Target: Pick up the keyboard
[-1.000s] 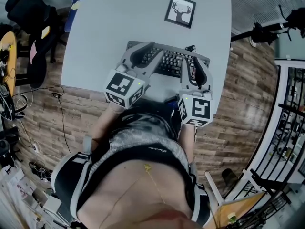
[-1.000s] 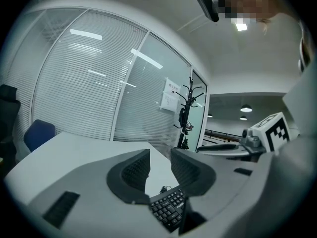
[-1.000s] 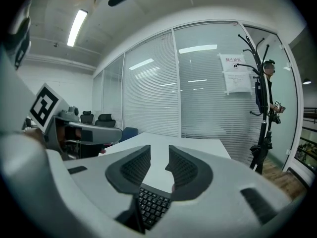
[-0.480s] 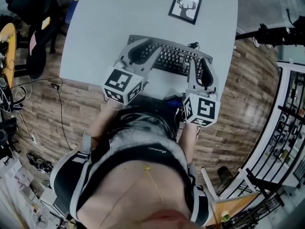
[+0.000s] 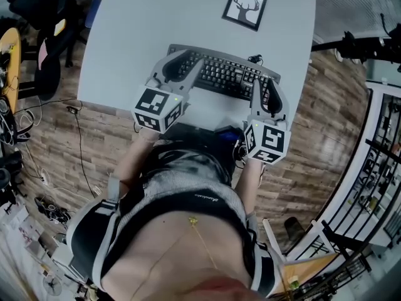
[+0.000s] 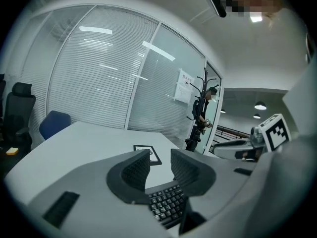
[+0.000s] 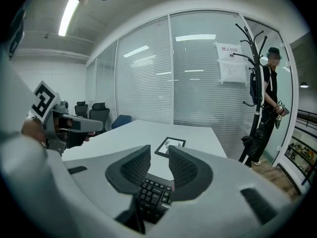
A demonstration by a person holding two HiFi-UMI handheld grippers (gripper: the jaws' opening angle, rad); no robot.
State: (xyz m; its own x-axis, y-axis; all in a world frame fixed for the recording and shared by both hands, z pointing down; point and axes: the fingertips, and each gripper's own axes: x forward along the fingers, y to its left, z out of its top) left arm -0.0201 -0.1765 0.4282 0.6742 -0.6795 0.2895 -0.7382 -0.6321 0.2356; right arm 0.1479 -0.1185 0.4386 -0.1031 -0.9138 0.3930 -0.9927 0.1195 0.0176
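Two claws, both spread, nothing pinched. Left claw (image 5: pixel 186 61) hangs over the left end of the black keyboard (image 5: pixel 229 77), right claw (image 5: pixel 268 85) over its right end. Each gripper view shows a clear gap between the ribbed pads (image 6: pixel 136 170). Keys show low in the gap and bare bench (image 5: pixel 144 24) beyond it, so the pads are not on the keyboard. Can't tell from the head view whether the jaw tips touch the keycaps.

Keyboard lies flat on the grey bench near the front edge, long side across, cable (image 5: pixel 254 59) at its back right corner. Framed deer picture (image 5: pixel 245 7) is behind it, apart, toward the far side. Left marker cube (image 5: pixel 156 108) and right marker cube (image 5: pixel 267 142) sit about at the bench's front edge. In the right gripper view, a person (image 7: pixel 271 93) stands by a coat rack (image 7: pixel 253 58) off the bench's right end.
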